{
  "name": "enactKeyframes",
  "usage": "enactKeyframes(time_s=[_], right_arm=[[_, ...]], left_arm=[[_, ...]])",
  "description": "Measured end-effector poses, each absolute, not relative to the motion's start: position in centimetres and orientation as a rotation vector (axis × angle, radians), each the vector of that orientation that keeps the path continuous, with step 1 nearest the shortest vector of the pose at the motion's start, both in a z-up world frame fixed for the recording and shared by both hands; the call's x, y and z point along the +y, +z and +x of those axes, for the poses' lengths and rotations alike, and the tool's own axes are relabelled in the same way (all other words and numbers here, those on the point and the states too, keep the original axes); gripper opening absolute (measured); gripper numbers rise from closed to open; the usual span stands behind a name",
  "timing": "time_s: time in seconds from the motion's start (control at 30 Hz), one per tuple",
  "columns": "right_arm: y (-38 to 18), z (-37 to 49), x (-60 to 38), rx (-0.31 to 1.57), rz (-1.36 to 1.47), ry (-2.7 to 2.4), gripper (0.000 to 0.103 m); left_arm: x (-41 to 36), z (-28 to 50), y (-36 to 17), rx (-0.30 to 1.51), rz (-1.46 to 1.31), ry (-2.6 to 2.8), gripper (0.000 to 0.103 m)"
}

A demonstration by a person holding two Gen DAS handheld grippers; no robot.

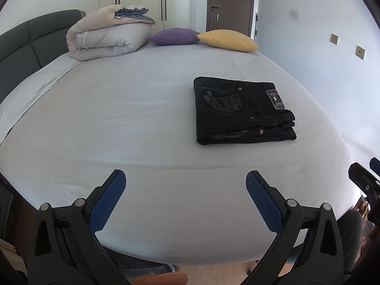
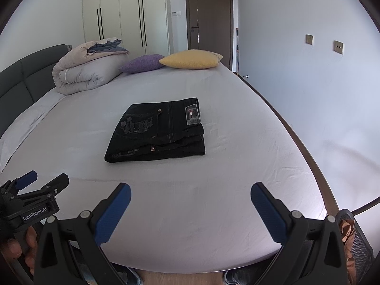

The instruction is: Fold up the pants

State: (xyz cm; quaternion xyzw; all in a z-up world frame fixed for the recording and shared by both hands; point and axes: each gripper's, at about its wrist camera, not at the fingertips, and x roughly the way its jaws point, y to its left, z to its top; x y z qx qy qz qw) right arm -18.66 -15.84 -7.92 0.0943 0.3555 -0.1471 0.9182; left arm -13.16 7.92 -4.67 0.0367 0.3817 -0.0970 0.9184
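Black jeans [image 1: 242,111] lie folded into a compact rectangle on the white bed sheet [image 1: 118,118], right of centre in the left wrist view and near the middle in the right wrist view [image 2: 159,130]. A label patch and embroidered pocket face up. My left gripper [image 1: 185,185] is open and empty, held over the bed's near edge, well short of the jeans. My right gripper [image 2: 190,197] is open and empty, also near the front edge. The left gripper also shows at the lower left of the right wrist view [image 2: 40,182].
A rolled duvet [image 1: 104,35], a purple cushion [image 1: 174,36] and a yellow cushion [image 1: 228,40] lie at the far end. A dark headboard [image 1: 21,47] runs along the left. The wall [image 2: 308,95] is close on the right. Wardrobe and door stand behind.
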Motion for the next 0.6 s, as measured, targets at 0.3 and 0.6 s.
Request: enactKeyframes(time_s=[0.3,0.6], right_arm=[[-8.53,-18.64,-16.17,0.751,0.209,-0.306,0.103],[-8.97,-18.5,-16.29,0.771,0.213,-0.303,0.103]], left_arm=[[7.9,-13.21,-4.7,0.785,0.074,-0.196,0.103],[7.81,-13.28,-4.82,0.789,0.07,-0.195,0.103]])
